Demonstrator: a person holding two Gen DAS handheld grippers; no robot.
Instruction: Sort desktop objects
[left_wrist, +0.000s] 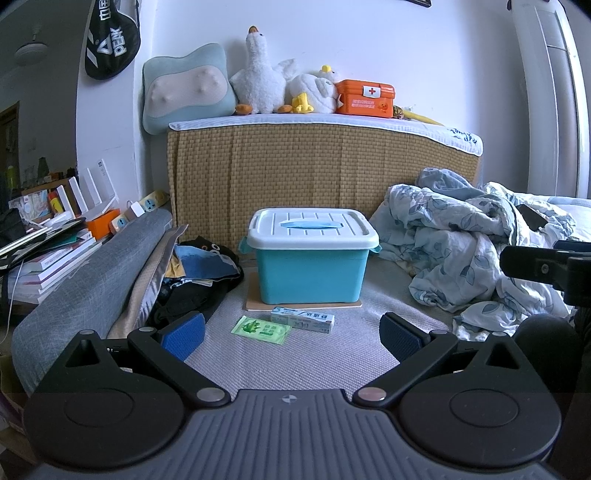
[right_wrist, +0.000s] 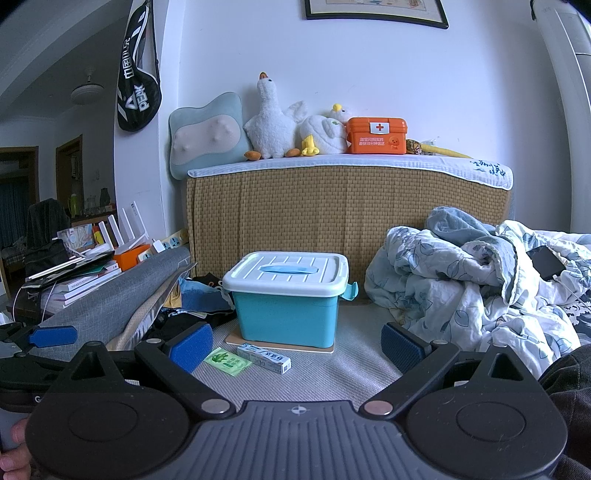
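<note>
A teal storage box (left_wrist: 312, 273) with a closed white lid (left_wrist: 310, 225) stands on a thin board (left_wrist: 306, 305) on the grey mat. In front of it lie a toothpaste box (left_wrist: 303, 320) and a green packet (left_wrist: 261, 329). My left gripper (left_wrist: 291, 334) is open and empty, just short of both items. In the right wrist view the same box (right_wrist: 286, 314), toothpaste box (right_wrist: 264, 358) and green packet (right_wrist: 228, 362) show left of centre. My right gripper (right_wrist: 295, 347) is open and empty, short of the box. The left gripper's blue finger (right_wrist: 53, 336) shows at the far left.
A crumpled floral blanket (left_wrist: 480, 243) with a phone (right_wrist: 546, 263) on it fills the right. Dark clothes (left_wrist: 199, 273) and a grey cushion (left_wrist: 96, 280) lie to the left. A woven headboard (left_wrist: 317, 173) with plush toys and an orange first-aid box (left_wrist: 365, 98) stands behind.
</note>
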